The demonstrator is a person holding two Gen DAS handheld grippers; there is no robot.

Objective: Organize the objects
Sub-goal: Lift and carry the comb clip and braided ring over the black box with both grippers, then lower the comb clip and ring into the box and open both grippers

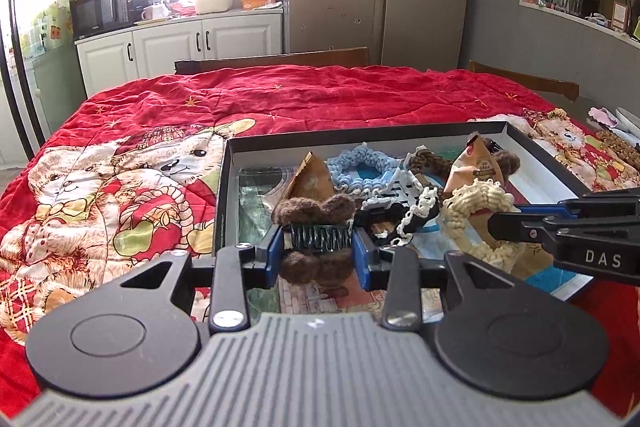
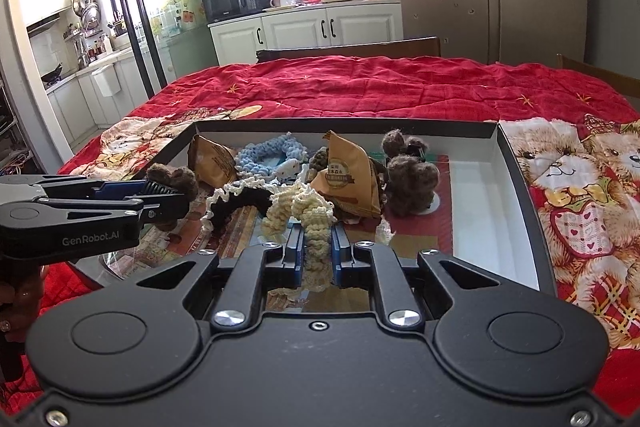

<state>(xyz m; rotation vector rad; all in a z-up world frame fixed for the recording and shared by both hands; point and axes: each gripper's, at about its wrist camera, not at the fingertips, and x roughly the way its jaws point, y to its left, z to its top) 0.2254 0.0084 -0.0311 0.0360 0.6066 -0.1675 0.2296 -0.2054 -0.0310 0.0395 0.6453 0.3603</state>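
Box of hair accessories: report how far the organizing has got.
Done: nothing clearly sorted; no items lie grouped outside the box. In hand: the left gripper grips a brown fuzzy hair claw, and the right gripper is shut on a cream scrunchie. Left: a blue scrunchie, a black-and-white scrunchie, another brown claw and two snack packets remain jumbled inside.

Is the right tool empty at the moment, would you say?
No, the right tool is shut on the cream scrunchie, whose ruffled fabric is pinched between its blue pads.
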